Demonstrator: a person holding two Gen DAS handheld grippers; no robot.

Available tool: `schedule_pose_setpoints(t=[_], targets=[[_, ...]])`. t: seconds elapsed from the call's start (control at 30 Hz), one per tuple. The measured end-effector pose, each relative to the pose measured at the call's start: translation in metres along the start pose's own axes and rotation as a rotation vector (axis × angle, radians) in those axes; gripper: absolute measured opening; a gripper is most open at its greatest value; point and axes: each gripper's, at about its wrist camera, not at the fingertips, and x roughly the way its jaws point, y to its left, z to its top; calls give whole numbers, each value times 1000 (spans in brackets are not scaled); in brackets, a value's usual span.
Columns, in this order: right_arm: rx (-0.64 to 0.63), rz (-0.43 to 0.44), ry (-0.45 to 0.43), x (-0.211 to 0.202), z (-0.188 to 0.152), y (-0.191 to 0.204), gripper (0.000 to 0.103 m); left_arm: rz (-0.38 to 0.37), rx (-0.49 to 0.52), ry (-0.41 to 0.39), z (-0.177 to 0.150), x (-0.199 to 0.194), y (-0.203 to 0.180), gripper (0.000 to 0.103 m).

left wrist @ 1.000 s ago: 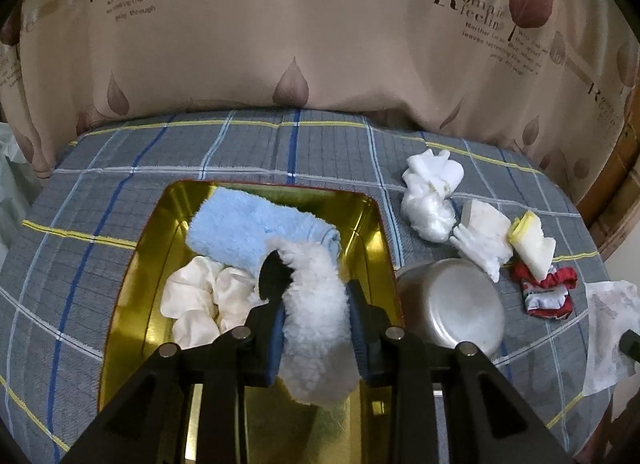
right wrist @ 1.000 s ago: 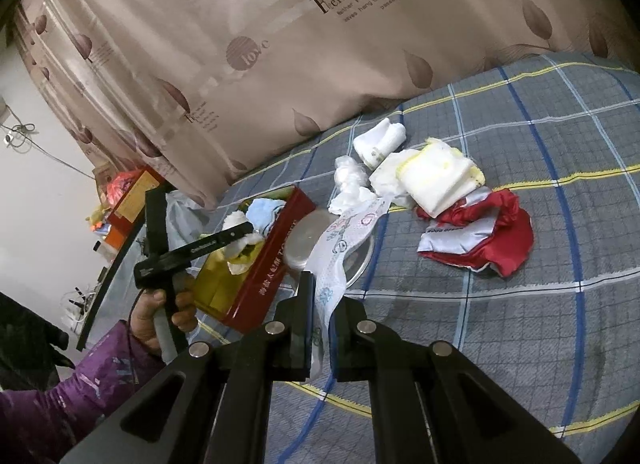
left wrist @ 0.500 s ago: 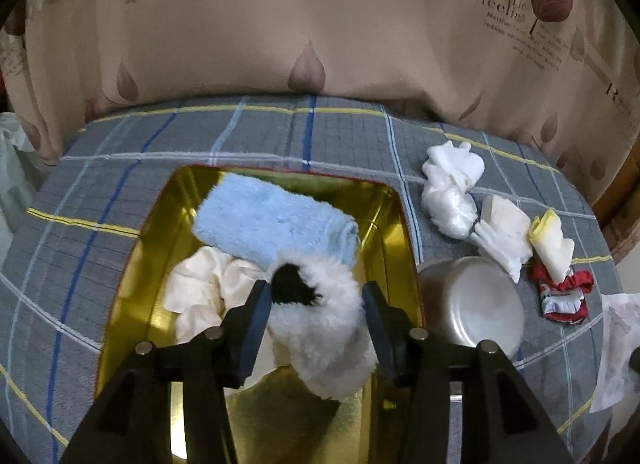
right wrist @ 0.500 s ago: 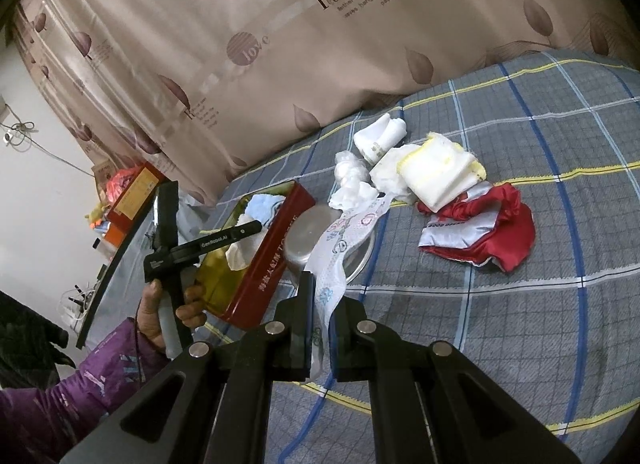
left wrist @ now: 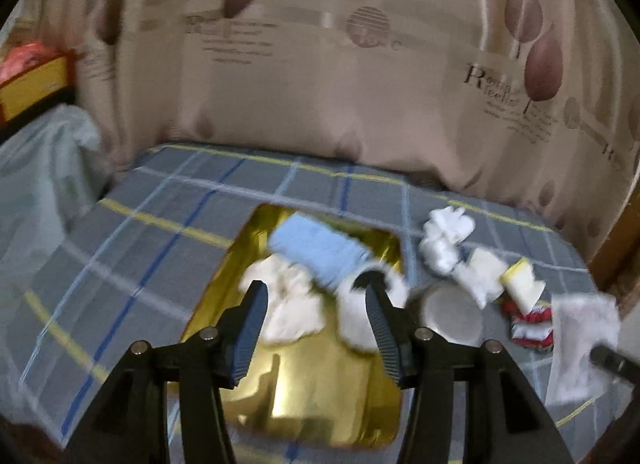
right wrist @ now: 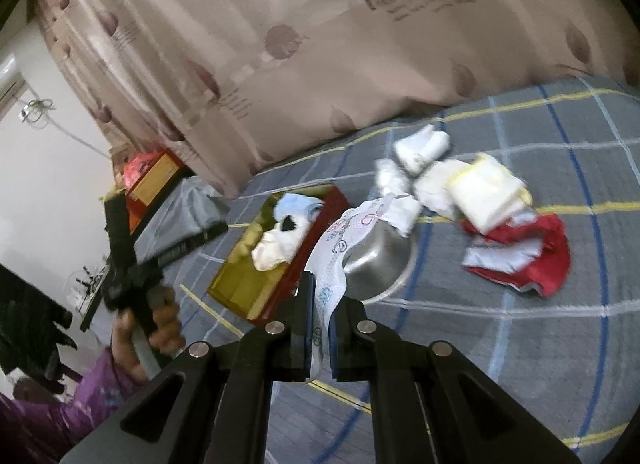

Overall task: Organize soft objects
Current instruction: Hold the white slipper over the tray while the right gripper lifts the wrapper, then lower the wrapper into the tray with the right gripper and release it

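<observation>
Left wrist view: my left tool (left wrist: 316, 304) hangs over the gold tin (left wrist: 320, 396), its jaws spread wide with nothing between them.
Tin contents: a blue towel (left wrist: 316, 250) lies crosswise at the far end; a cream cloth (left wrist: 292, 300) and a white fluffy piece (left wrist: 360, 316) rest just ahead of my fingertips, the fluffy piece beside the right finger (left wrist: 380, 324).
Loose pile: white bundles (left wrist: 444, 244), a yellow-edged cloth (left wrist: 520, 284) and a red garment (left wrist: 528, 324) lie to the right of the tin on the plaid bed (left wrist: 140, 264), past a steel bowl (left wrist: 452, 314).
Right wrist view: my right tool (right wrist: 322, 316) is clamped on a printed white cloth (right wrist: 340, 240), which trails forward with its long axis toward the bowl (right wrist: 376, 260).
Key relation: the tin (right wrist: 256, 284) sits ahead and to the left of the held cloth, so I judge the drop needs a leftward carry.
Nearer arm: the right tool is nearer the pile (right wrist: 480, 191); the left tool (right wrist: 176, 252) is nearer the tin.
View difference: only this view shows the tin's red outer wall and my left hand (right wrist: 160, 324); only the left view shows the tin's bare gold floor. Both views are blurred.
</observation>
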Motion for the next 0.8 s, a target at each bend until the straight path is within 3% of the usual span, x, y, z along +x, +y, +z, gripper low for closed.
schedule_pose_setpoints(t=[0.1, 0.3, 0.5, 0.8], targets=[[-30, 31, 9, 10, 9, 16, 7, 130, 10, -23, -26, -23, 5, 52], [-70, 114, 40, 46, 30, 52, 7, 257, 21, -82, -63, -53, 12, 52], [-51, 182, 112, 118, 48, 79, 7, 268, 47, -106, -61, -61, 14, 52], [-70, 119, 246, 229, 60, 104, 7, 283, 39, -120, -58, -68, 24, 52]])
